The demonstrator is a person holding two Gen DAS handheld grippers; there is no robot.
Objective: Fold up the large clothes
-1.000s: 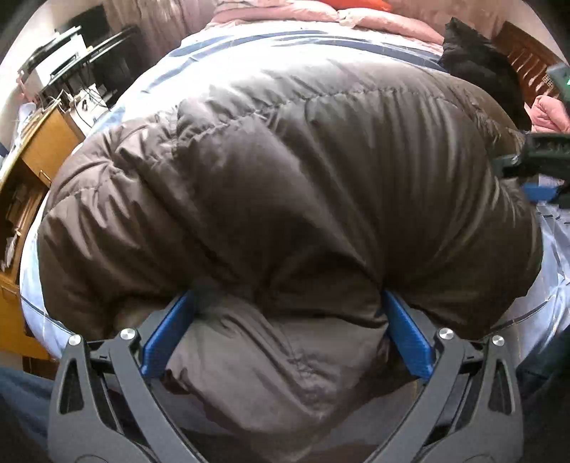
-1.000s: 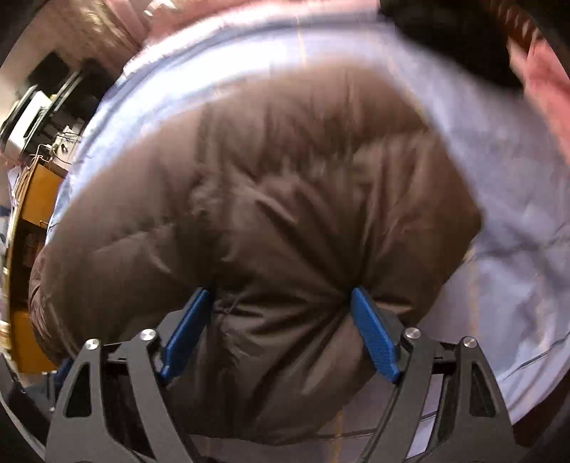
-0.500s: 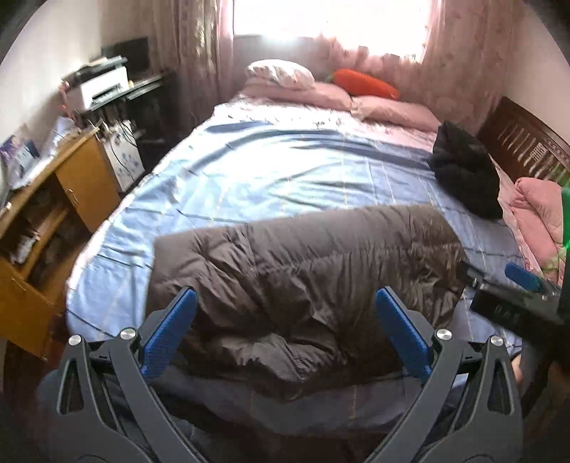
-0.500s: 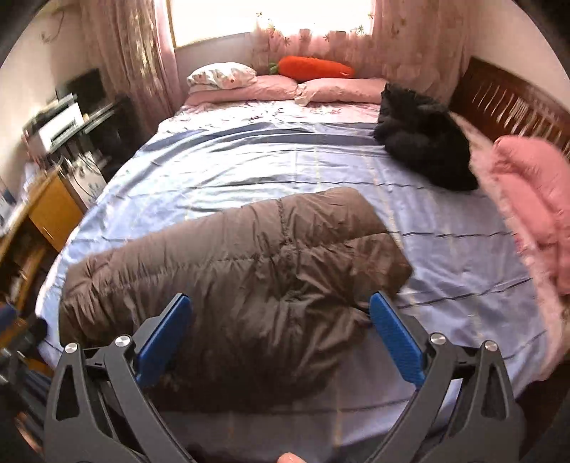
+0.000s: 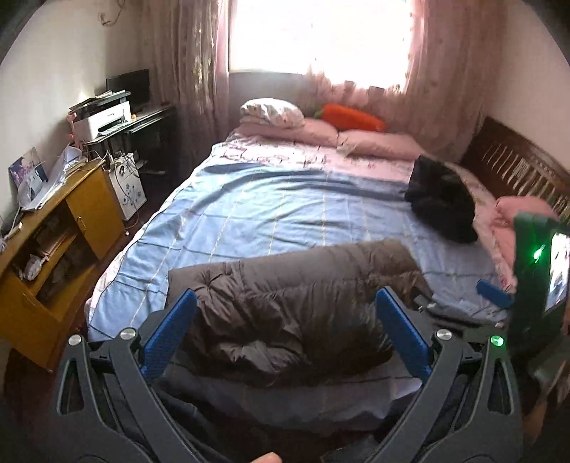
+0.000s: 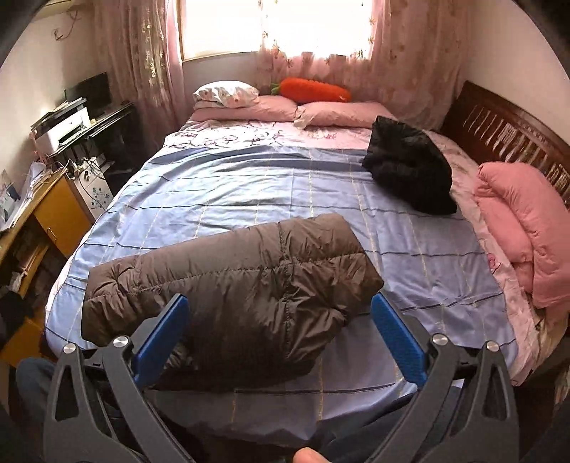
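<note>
My left claw and right claw gape wide, released, at the bottom of frame; the folded brown jacket lies lower centre on the bed.

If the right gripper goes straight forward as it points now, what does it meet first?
Most likely the folded brown padded jacket on the blue sheet; it lies between the open right gripper fingers, though depth is unclear.

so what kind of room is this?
A home bedroom, almost surely: a made bed with pillows under a curtained window, a brown jacket lying folded on it, and a cluttered desk with a printer alongside.
</note>
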